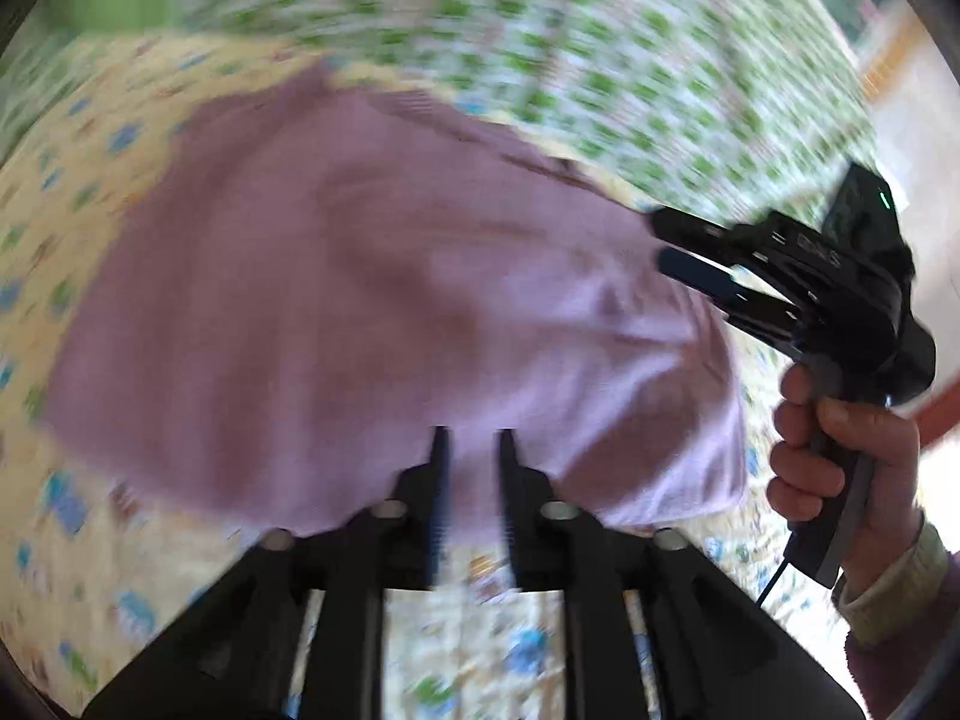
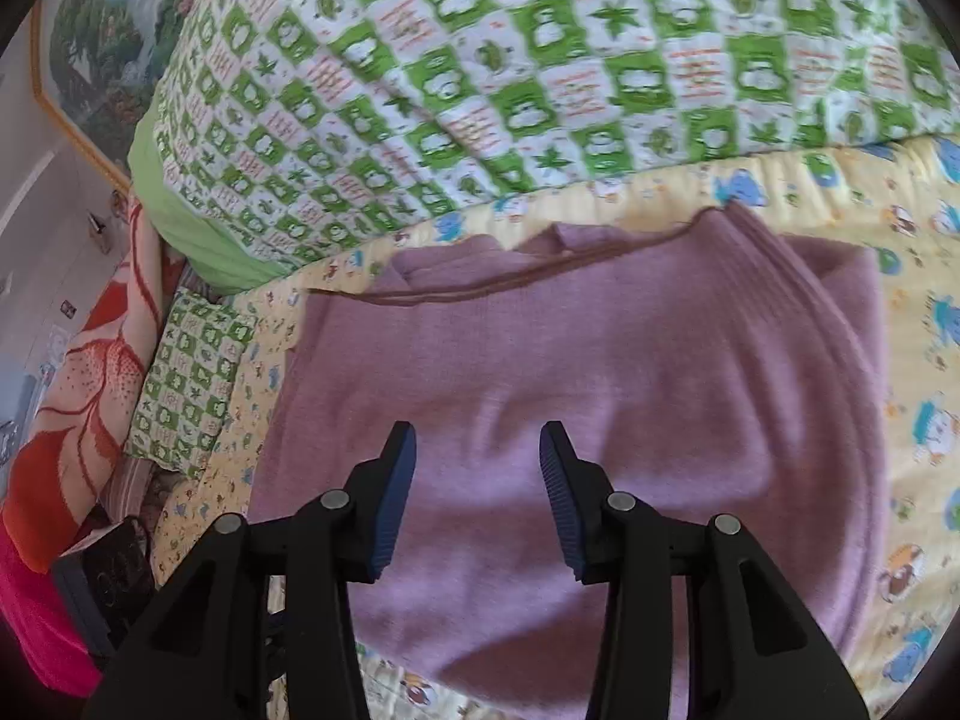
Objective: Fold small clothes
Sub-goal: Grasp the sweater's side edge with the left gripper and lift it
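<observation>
A mauve knit garment (image 1: 360,276) lies spread on the yellow cartoon-print sheet (image 1: 90,192); it also shows in the right wrist view (image 2: 600,372), folded with a dark seam along its far edge. My left gripper (image 1: 474,438) hovers at the garment's near edge, jaws a narrow gap apart with cloth seen between them; the view is blurred. My right gripper (image 2: 477,450) is open and empty above the garment's middle. It also shows in the left wrist view (image 1: 666,240), open at the garment's right edge, held by a hand (image 1: 840,456).
A green-and-white frog-print quilt (image 2: 540,60) is piled at the back of the bed. A small matching pillow (image 2: 192,378) and an orange floral blanket (image 2: 78,396) lie at the left. A dark box (image 2: 114,582) sits at the lower left.
</observation>
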Motion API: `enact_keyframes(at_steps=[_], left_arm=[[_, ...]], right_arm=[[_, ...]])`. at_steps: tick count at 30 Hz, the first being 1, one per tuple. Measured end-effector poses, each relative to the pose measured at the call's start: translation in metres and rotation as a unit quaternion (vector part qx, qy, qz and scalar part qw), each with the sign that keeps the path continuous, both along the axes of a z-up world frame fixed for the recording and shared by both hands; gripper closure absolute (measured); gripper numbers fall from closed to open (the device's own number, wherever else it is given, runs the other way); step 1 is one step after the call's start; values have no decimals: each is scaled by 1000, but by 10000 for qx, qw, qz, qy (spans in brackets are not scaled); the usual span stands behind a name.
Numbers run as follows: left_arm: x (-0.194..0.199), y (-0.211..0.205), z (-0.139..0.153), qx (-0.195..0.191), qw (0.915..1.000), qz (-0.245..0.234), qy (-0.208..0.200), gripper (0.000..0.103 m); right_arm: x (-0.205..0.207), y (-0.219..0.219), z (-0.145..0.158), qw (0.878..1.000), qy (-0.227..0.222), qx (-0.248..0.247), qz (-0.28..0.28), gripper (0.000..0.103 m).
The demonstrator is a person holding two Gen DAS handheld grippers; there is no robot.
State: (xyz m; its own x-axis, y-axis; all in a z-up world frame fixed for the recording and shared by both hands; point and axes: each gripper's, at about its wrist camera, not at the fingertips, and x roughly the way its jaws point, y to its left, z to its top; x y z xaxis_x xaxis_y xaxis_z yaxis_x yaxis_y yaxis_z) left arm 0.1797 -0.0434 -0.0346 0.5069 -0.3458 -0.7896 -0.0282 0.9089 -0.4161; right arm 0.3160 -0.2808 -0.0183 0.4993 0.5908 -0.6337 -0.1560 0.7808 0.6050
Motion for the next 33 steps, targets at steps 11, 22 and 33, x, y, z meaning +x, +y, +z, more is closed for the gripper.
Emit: enact_keyframes(at_steps=[11, 22, 33], left_arm=[[-22, 140, -68, -1005, 9606, 2378, 1030, 41], [42, 92, -16, -191, 9873, 1574, -90, 94], [55, -74, -1, 640, 9930, -773, -622, 94]], right_arm=[[6, 55, 5, 9983, -24, 27, 575, 58], [19, 69, 6, 9983, 23, 55, 572, 58], [57, 31, -4, 9960, 333, 732, 385, 57]])
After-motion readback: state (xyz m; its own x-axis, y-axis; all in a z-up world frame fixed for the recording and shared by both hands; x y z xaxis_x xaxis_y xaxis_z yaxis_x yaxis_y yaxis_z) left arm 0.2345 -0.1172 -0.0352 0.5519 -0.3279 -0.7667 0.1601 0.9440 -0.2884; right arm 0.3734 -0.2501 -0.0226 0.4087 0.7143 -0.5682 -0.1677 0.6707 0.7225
